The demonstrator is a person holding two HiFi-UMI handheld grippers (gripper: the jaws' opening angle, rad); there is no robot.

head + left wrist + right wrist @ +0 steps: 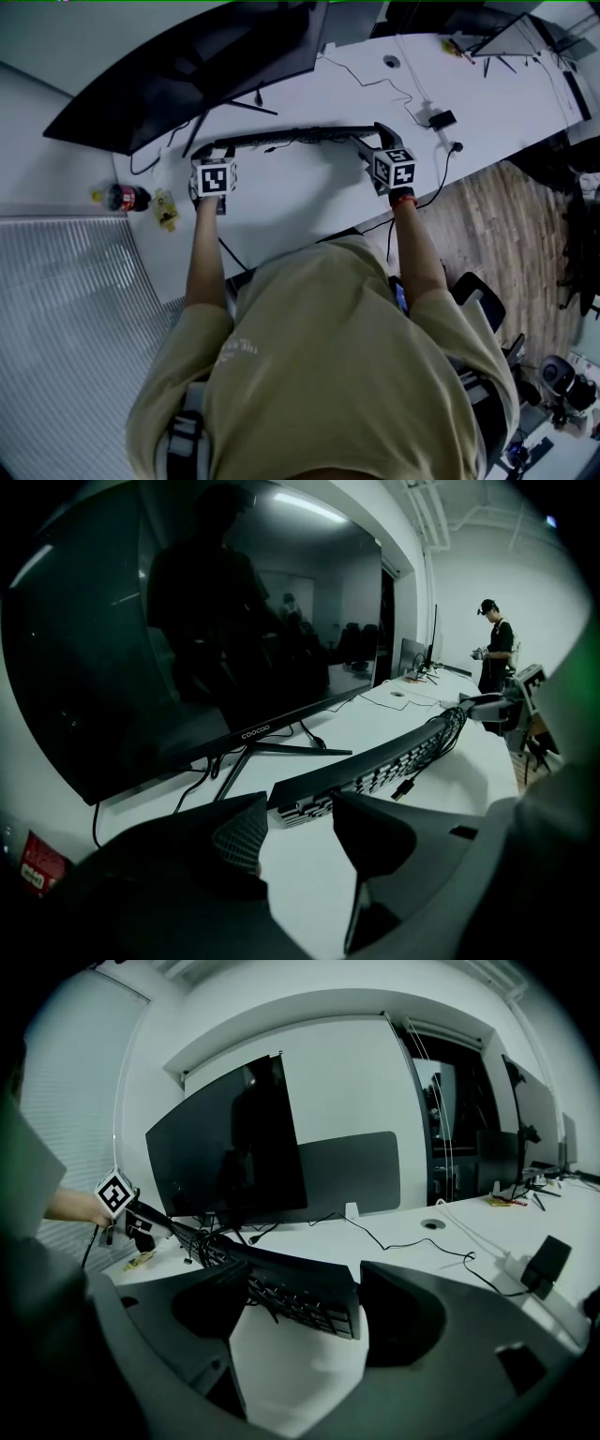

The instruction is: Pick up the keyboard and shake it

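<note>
A black keyboard (291, 137) hangs above the white desk (300, 202) in front of the monitor, seen nearly edge-on and tilted. My left gripper (218, 152) is shut on its left end and my right gripper (377, 139) on its right end. In the left gripper view the keyboard (375, 761) runs away from the left gripper (298, 825), keys turned downward, with its cable bundled along it and a plug dangling. In the right gripper view the keyboard's end (300, 1290) sits between the jaws of the right gripper (305, 1314).
A large dark monitor (187, 66) stands on its stand just behind the keyboard. A cola bottle (122, 198) and a snack packet (167, 208) lie at the desk's left end. A power adapter (441, 119) and cables lie to the right. A person (495, 649) stands far off.
</note>
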